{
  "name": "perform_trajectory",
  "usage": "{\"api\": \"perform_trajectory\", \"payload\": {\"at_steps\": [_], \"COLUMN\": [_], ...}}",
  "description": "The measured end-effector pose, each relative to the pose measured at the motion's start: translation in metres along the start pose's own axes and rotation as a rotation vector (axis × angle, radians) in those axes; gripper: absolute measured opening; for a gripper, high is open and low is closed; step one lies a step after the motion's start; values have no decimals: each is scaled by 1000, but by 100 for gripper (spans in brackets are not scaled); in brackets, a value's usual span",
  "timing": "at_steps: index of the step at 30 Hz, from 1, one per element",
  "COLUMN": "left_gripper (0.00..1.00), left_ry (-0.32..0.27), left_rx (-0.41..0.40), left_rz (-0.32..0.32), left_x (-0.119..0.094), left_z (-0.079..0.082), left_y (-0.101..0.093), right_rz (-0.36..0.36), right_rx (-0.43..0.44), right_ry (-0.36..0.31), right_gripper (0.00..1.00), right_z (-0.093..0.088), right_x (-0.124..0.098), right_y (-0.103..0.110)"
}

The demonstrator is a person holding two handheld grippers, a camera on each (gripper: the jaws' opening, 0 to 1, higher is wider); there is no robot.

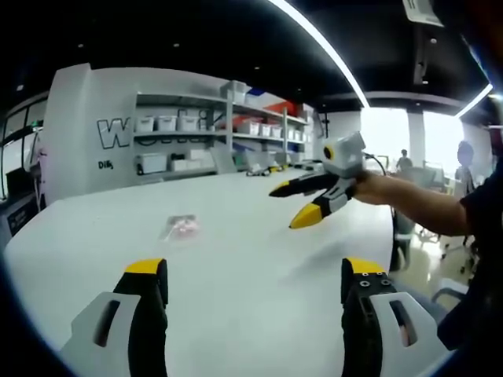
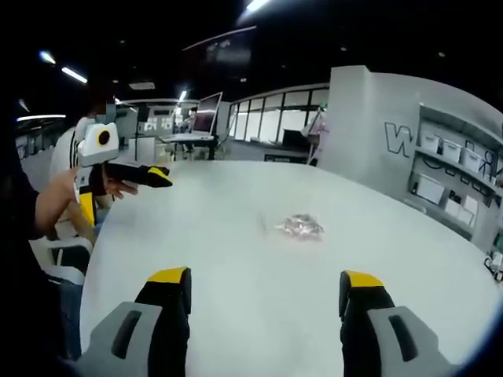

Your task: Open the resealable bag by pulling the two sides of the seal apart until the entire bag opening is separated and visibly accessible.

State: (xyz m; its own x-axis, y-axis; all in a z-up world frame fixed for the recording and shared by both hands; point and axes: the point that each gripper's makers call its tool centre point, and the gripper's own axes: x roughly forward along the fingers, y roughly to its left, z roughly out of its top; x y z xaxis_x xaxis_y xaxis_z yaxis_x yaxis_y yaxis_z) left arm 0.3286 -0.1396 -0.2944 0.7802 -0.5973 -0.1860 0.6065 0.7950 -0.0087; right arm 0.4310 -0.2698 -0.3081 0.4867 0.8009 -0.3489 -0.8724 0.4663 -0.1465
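Observation:
A small clear resealable bag (image 1: 181,226) with something pinkish inside lies flat on the white table (image 1: 259,259), out ahead of both grippers. My left gripper (image 1: 253,273) is open, its yellow-tipped jaws wide apart above the table with nothing between them. In the left gripper view, the right gripper (image 1: 289,206) comes in from the right in a person's hand, open and hovering to the right of the bag. From the right gripper view the bag (image 2: 300,227) lies ahead, slightly right, and my right gripper (image 2: 263,280) stands open and empty. The left gripper (image 2: 157,176) is at the left, above the table edge.
Wall shelves with white bins (image 1: 196,126) stand beyond the table's far end. A chair (image 2: 63,263) sits by the table's left edge in the right gripper view. People (image 1: 464,161) stand far off near bright windows. Desks with monitors (image 2: 206,114) lie behind.

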Motion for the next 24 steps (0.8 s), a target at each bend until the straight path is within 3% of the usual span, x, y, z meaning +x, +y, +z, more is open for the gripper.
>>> {"api": "perform_trajectory", "payload": {"at_steps": [24], "left_gripper": [89], "left_ry": [-1], "left_rx": [0], "left_rz": [0], "left_x": [1], "left_z": [-2], "left_y": [1], "right_rz": [14], "right_rx": [-1], "right_ry": [8], "right_gripper": [76], "right_z": [2], "right_x": [12], "right_y": [7]}}
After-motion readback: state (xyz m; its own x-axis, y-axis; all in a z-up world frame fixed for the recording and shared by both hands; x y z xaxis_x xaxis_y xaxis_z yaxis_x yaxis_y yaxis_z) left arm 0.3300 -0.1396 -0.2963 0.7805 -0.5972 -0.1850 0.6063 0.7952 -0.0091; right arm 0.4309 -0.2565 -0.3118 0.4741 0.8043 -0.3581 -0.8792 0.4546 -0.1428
